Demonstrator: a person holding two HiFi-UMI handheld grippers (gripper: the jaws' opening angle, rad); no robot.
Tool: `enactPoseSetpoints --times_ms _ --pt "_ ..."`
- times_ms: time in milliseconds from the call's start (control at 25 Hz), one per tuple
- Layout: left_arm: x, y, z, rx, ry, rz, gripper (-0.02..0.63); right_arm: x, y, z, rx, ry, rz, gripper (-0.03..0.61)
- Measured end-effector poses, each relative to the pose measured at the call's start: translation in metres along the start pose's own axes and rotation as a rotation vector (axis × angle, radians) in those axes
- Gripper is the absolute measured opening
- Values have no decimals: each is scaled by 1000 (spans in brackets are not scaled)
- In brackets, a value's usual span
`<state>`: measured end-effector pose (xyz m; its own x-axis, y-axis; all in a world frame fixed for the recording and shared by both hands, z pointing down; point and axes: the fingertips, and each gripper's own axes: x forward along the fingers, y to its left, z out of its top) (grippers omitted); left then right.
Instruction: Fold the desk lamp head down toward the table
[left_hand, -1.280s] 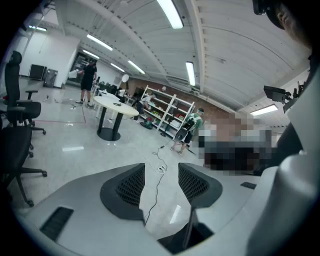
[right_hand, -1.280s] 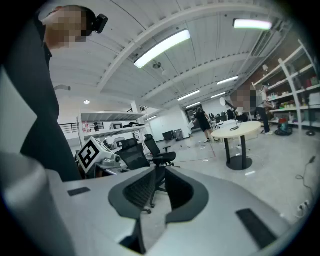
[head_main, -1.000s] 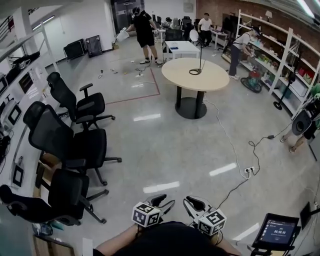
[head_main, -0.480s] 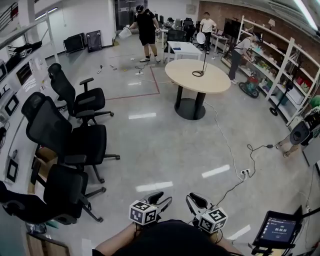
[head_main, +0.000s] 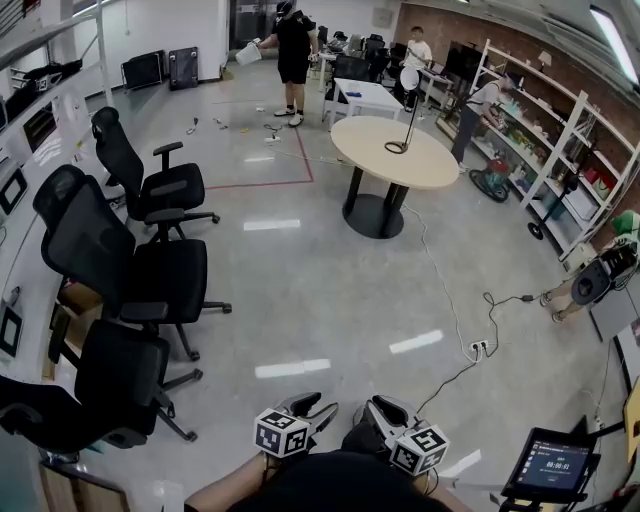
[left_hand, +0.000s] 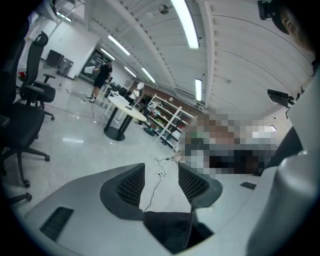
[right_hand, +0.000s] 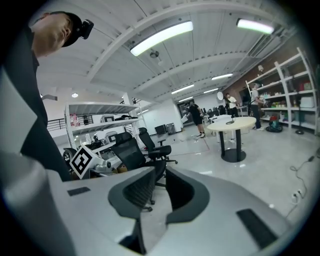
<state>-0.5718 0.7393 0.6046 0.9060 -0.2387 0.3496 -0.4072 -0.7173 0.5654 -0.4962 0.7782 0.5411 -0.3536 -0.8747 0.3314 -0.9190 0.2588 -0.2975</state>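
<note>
Bright, even indoor light in all views. Source: ceiling strip lights (right_hand: 161, 37), long tubes high above the jaws of the right gripper (right_hand: 159, 175), and more above the jaws of the left gripper (left_hand: 161, 170). The tubes burn out to plain white. The polished floor (head_main: 330, 290) throws back white glare streaks ahead of both pairs of jaws. Shadows are soft and short, pooled under the chairs (head_main: 85, 245) to the left of the jaws. Both gripper views are strongly fisheye, with black corners and bowed ceiling beams. Jaw bodies near the lens are slightly soft, the far room sharper. The head view bends the shelving (head_main: 560, 140) far right of the jaws.
</note>
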Motion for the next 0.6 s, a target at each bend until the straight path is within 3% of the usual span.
enactPoseSetpoints --times_ms 160,360,600 --pt "-5 16 -5 -20 12 43 216 21 0 -6 24 18 46 67" --pt "-15 55 3 -43 17 171 216 65 -2 -7 50 32 156 67" --pt "14 84 33 -76 3 259 216 110 -52 18 44 26 212 67"
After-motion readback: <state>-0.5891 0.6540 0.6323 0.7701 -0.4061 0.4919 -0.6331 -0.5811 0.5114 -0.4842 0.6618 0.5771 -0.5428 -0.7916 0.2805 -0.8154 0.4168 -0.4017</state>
